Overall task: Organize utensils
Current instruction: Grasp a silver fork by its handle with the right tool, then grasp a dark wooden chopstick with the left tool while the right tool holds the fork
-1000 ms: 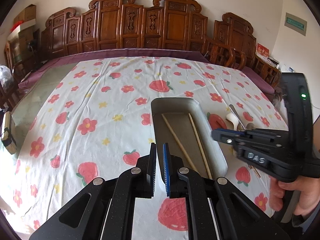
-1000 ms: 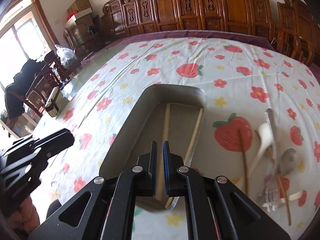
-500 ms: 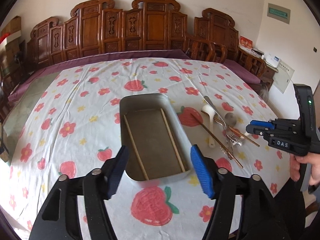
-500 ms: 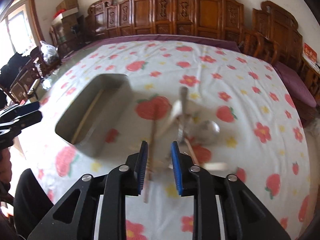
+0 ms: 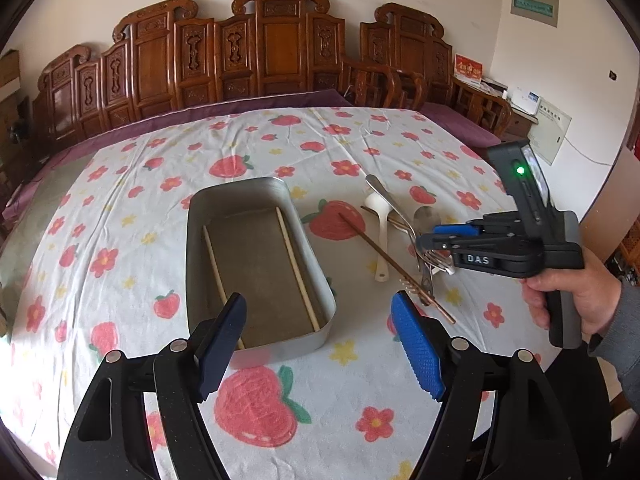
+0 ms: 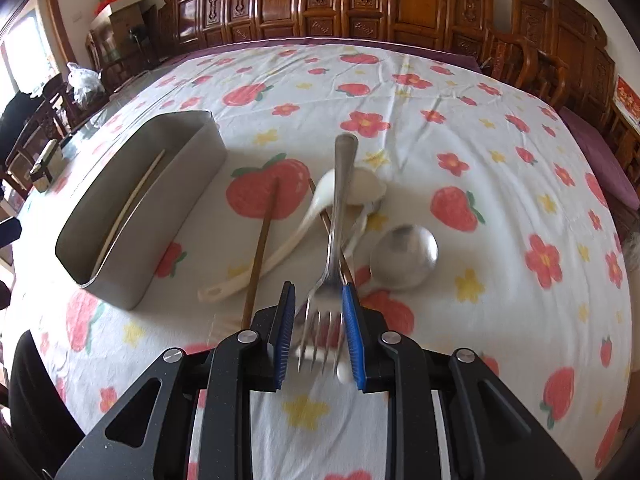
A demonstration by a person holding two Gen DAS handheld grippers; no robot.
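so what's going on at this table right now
A person is sorting utensils into a metal tray with a handheld tool in each hand. Two light chopsticks already lie in the tray. The right tool has its fingers on either side of a fork in the pile beside the tray, not yet gripping it. The left tool hangs open over the tray's near end.

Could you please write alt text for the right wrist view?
The right gripper, jaws slightly apart, straddles the tines of a metal fork in a utensil pile on a strawberry-print tablecloth. A grey metal tray holding chopsticks sits at left.
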